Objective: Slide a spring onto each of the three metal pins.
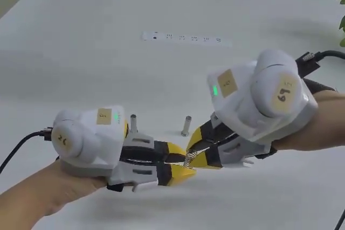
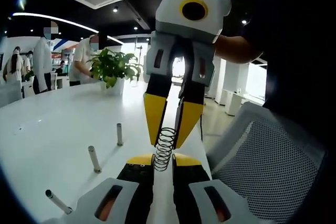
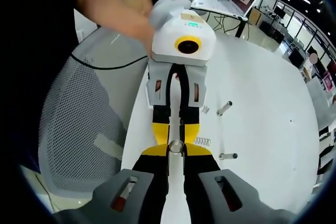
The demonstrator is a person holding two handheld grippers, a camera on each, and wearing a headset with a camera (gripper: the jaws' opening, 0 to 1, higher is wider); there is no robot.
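Note:
A small coil spring [image 1: 190,158] is pinched between the yellow tips of both grippers, which face each other tip to tip. My left gripper [image 1: 182,172] comes in from the lower left, and my right gripper [image 1: 197,153] from the right. In the left gripper view the spring [image 2: 164,148] runs from my own shut jaws [image 2: 163,161] up into the right gripper [image 2: 170,124]. The right gripper view shows the spring [image 3: 176,147] end-on at my own tips [image 3: 176,151]. Two metal pins [image 1: 133,123] [image 1: 186,125] stand upright just behind the grippers. Three pins [image 2: 119,134] [image 2: 94,159] [image 2: 58,201] stand bare in the left gripper view.
A loose spring [image 3: 202,141] lies on the white table [image 1: 108,68] near the pins, and another small spring [image 3: 205,109] lies further off. A white power strip [image 1: 183,37] lies flat at the back. A mesh chair [image 2: 262,161] stands by the table's edge. People and a plant [image 2: 111,66] are far off.

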